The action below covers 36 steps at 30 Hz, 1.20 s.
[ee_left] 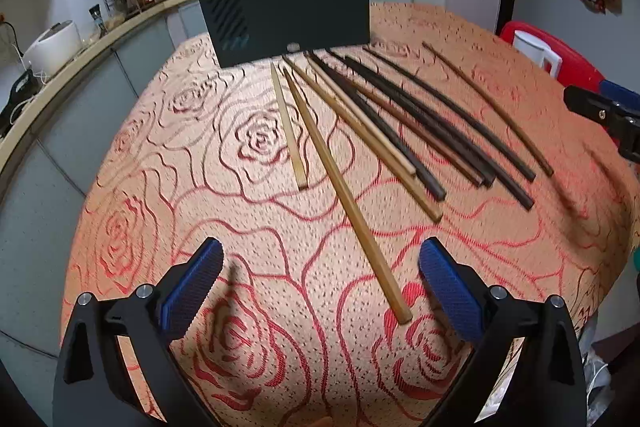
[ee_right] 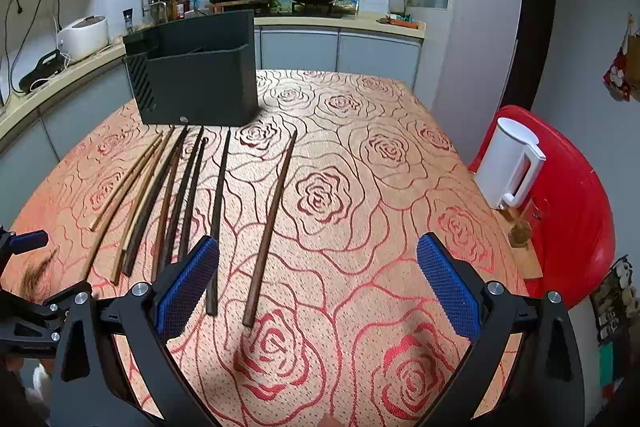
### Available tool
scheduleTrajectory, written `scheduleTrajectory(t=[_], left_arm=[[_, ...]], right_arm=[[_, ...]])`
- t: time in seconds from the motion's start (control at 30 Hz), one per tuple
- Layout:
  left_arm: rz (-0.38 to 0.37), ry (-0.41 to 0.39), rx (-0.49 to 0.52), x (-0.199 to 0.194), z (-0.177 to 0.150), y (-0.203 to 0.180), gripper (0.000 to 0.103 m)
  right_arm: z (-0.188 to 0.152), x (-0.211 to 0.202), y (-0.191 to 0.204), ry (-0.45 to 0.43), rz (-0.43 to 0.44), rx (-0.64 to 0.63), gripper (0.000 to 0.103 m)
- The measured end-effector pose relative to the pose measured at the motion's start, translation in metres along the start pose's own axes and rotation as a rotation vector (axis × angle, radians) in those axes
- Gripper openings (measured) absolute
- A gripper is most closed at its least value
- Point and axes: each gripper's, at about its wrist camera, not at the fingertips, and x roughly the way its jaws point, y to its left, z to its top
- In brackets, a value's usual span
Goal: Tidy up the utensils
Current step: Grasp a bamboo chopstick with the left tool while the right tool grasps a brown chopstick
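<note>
Ten or so chopsticks point(ee_left: 400, 123) lying loose on cloth point(ee_left: 200, 187) before holder point(ee_left: 288, 11); both grippers point(ee_left: 320, 291) point(ee_right: 318, 287) spread, empty; advising centring jaws squarely across nearest tan stick point(ee_left: 348, 195) before closing.

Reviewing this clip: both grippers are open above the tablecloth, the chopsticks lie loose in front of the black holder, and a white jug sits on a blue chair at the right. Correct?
Not quite: the chair is red, not blue, as the right wrist view shows, with the white jug on it. The rest holds: left gripper and right gripper are open, and the chopsticks lie loose before the black holder.
</note>
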Motion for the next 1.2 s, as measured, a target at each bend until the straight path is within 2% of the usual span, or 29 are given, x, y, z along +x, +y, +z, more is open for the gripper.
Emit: scheduleTrajectory(t=[0.07, 0.17, 0.3, 0.37, 0.5, 0.6, 0.93, 1.1, 1.2], left_arm=[[-0.015, 0.007, -0.013, 0.002, -0.003, 0.004, 0.092], [-0.034, 0.014, -0.032, 0.0, -0.003, 0.009, 0.08], [-0.059, 0.011, -0.051, -0.002, -0.006, 0.012, 0.066], [-0.069, 0.001, -0.039, -0.005, -0.007, 0.008, 0.056], [-0.08, -0.029, -0.004, -0.01, -0.012, -0.002, 0.039], [-0.082, -0.04, 0.0, -0.011, -0.013, -0.005, 0.035], [-0.087, -0.059, -0.014, -0.011, -0.014, -0.006, 0.033], [-0.105, -0.077, 0.002, -0.012, -0.015, -0.01, 0.012], [-0.103, -0.083, 0.009, -0.012, -0.015, -0.011, 0.011]], right_arm=[[-0.003, 0.002, -0.001, 0.007, 0.0, -0.004, 0.096], [-0.01, 0.003, 0.0, 0.015, 0.004, -0.017, 0.096], [-0.019, 0.006, 0.005, 0.036, 0.026, -0.039, 0.085], [-0.023, 0.006, 0.009, 0.039, 0.031, -0.049, 0.079], [-0.031, 0.007, 0.015, 0.053, 0.044, -0.072, 0.056], [-0.036, 0.008, 0.019, 0.067, 0.054, -0.085, 0.05], [-0.043, 0.021, 0.032, 0.082, 0.098, -0.112, 0.035], [-0.041, 0.025, 0.03, 0.08, 0.133, -0.078, 0.02], [-0.04, 0.027, 0.029, 0.084, 0.151, -0.063, 0.012]])
